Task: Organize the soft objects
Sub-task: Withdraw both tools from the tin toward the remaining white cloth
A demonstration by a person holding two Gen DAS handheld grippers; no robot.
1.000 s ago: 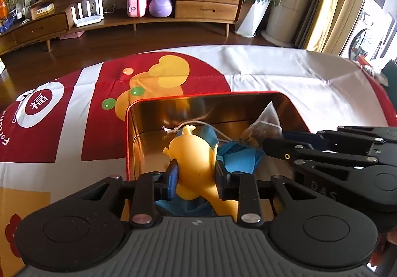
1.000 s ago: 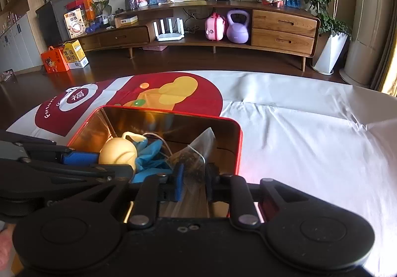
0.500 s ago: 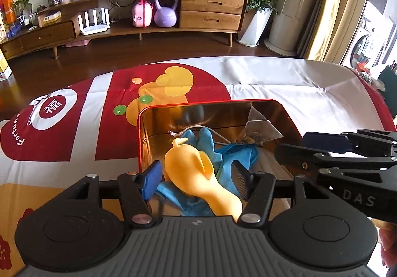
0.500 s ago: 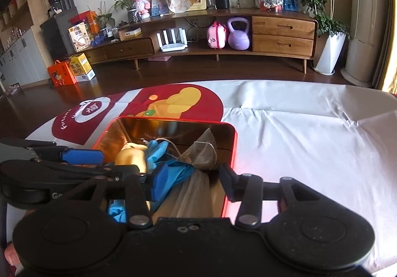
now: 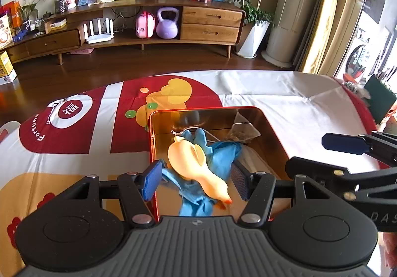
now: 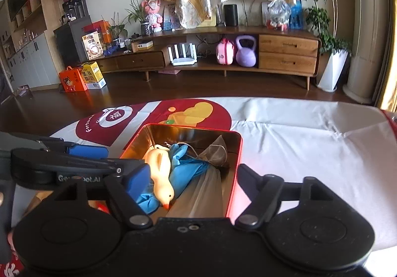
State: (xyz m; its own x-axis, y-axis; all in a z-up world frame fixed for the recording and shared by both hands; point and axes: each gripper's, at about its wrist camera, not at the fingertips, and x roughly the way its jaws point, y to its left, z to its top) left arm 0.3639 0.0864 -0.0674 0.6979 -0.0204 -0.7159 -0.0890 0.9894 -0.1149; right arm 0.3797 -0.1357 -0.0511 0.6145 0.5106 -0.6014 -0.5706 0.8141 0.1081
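Red tin (image 5: pixel 151 143): below and ahead of both my grippers | Contents: yellow rubber duck (image 5: pixel 196 165) on blue glove (image 5: pixel 223 153), clear bag (image 6: pixel 215 153) beside | My left gripper (image 5: pixel 196 180): agape, empty | My right gripper (image 6: pixel 188 182): jaws opening, nothing pinched

A table covered with a cloth (image 5: pixel 268 93) carries everything; the cloth is white on the right and printed on the left with red panels, a yellow cartoon shape, small green dots and a round emblem bearing a Chinese character. A red-rimmed tin (image 5: pixel 270 128) with a shiny golden inside stands directly on the cloth, partly over the red print and partly over the creased white area (image 6: pixel 310 143).
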